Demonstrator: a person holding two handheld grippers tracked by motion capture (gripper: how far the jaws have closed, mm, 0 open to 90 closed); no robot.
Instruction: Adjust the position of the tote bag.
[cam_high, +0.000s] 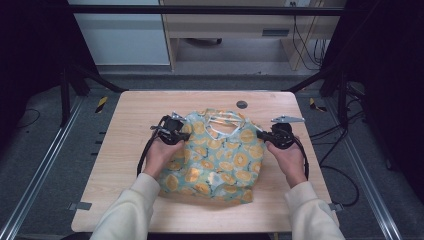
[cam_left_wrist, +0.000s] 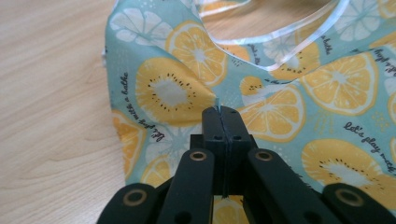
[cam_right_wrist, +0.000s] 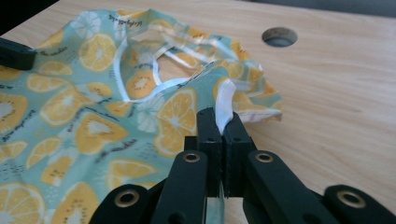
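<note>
A small teal garment (cam_high: 217, 157) printed with orange and kiwi slices lies flat on the wooden table (cam_high: 125, 150), its white-edged neck opening (cam_high: 222, 120) toward the far side. My left gripper (cam_high: 186, 134) is at the garment's far left shoulder, jaws shut on a pinch of the fabric (cam_left_wrist: 168, 91); the left gripper (cam_left_wrist: 223, 114) holds a thin fold edge between its pads. My right gripper (cam_high: 260, 134) is at the far right shoulder. The right gripper (cam_right_wrist: 222, 122) is shut on a white-hemmed fold of the garment (cam_right_wrist: 93, 121).
A round cable hole (cam_high: 242, 104) sits in the table beyond the garment, also seen as the hole (cam_right_wrist: 279, 36) in the right gripper view. Black frame posts stand at both far corners. Bare wood lies left and right of the cloth.
</note>
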